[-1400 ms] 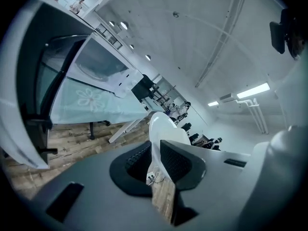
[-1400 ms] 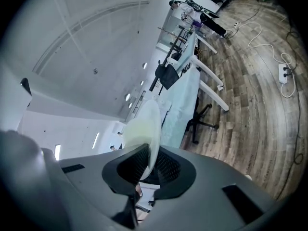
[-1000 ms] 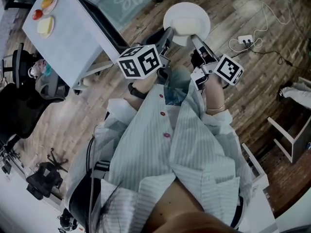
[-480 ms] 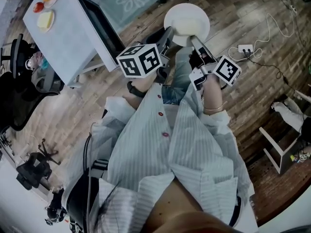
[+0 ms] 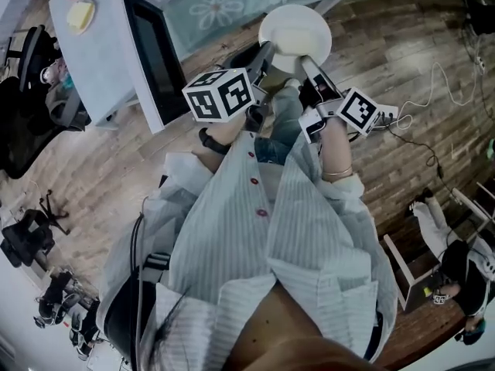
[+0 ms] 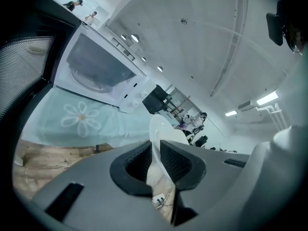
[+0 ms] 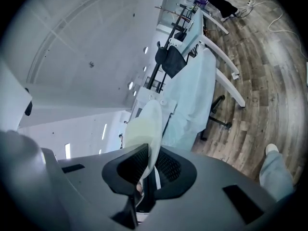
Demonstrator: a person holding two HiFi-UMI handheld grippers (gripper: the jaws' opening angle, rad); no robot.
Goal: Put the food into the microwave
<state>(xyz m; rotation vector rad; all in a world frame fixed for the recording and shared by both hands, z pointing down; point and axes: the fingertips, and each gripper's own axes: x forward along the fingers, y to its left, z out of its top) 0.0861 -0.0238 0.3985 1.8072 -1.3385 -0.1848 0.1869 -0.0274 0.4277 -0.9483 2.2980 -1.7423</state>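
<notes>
A white plate (image 5: 295, 28) with a pale cream inside hangs over the wooden floor in front of me, held by its near rim from both sides. My left gripper (image 5: 270, 54) is shut on the rim's left part and my right gripper (image 5: 308, 61) on its right part. In the left gripper view the plate (image 6: 161, 129) stands edge-on between the pads of the gripper (image 6: 155, 151). The right gripper view shows the same: plate (image 7: 144, 129) pinched by the gripper (image 7: 151, 160). A white microwave (image 6: 96, 67) sits on a floral cloth ahead and to the left.
The table with the floral cloth (image 5: 218, 8) lies ahead. To its left is a white surface (image 5: 97, 56) with a dark side and small plates of food (image 5: 80, 14). Dark chairs (image 5: 23, 107) stand at far left. Cables (image 5: 433, 91) trail on the floor at right.
The head view has swung: the white surface and floral cloth slid up and left, the floor cables moved right. Both grippers kept their hold on the plate.
</notes>
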